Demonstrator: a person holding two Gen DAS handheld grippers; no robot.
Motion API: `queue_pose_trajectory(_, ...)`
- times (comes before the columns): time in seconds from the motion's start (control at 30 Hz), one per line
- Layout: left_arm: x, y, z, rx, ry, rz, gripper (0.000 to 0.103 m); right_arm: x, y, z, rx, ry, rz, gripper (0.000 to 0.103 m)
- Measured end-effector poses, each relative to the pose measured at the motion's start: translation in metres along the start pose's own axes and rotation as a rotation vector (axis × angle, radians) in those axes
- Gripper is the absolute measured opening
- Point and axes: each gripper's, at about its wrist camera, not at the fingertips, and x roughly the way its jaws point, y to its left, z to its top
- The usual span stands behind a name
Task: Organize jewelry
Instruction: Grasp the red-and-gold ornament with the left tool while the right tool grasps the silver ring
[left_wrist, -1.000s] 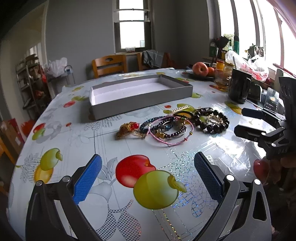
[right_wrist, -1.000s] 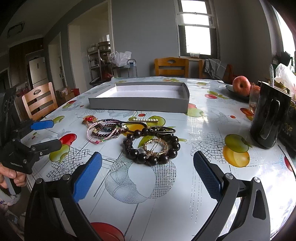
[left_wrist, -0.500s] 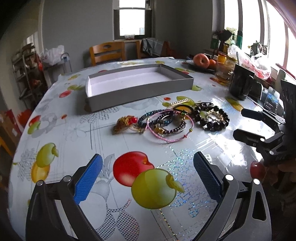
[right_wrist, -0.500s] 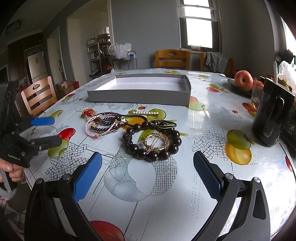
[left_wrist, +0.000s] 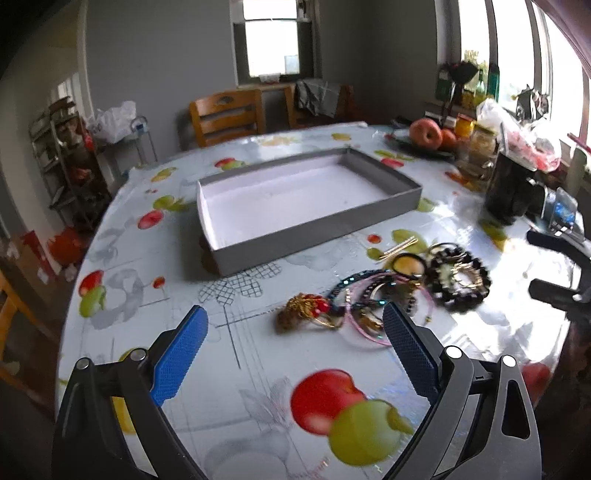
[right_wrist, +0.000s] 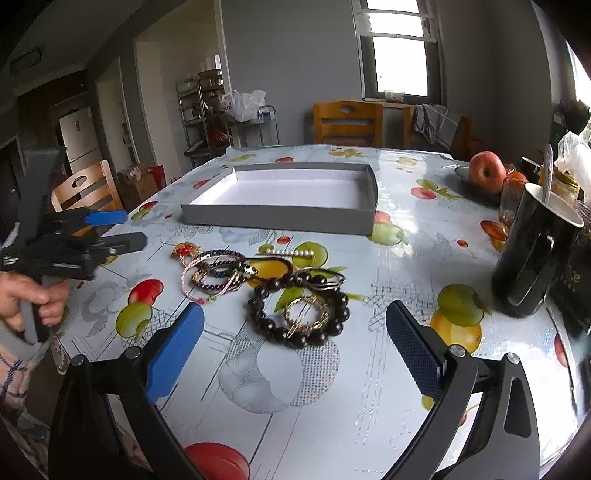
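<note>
On table (right_wrist: 406, 258): one gray tray (right_wrist: 280, 218), one black bead bracelet (right_wrist: 299, 314); left gripper (left_wrist: 295, 354), right gripper (right_wrist: 295, 350) both spread, empty.

Two low tabletop views, shared tray (left_wrist: 317, 225)

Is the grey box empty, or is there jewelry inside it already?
Empty. The grey box shows only its bare white floor, and the jewelry lies on the table in front of it.
</note>
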Motion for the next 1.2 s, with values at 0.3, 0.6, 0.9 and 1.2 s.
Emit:
queue_pose_trajectory(0.3,0.048,0.011,0.009,-0.008,0.079,-0.033,0.095,0.018,-0.005,0.020,-0.064,0.068,-0.039,0.090)
queue_pose_trajectory(0.6,0.066,0.018,0.004,-0.033,0.130,-0.062,0.073,0.073,-0.016,0.034,-0.060,0.199,0.008,0.088)
queue_pose_trajectory(0.9,0.064,0.022,0.002,-0.051,0.123,-0.120,0.025,0.107,-0.024,0.032,-0.016,0.279,0.055,0.062)
queue_pose_trajectory(1.2,0.046,0.030,0.007,-0.066,0.070,-0.113,0.020,0.098,-0.027,0.033,-0.003,0.244,0.067,0.048)
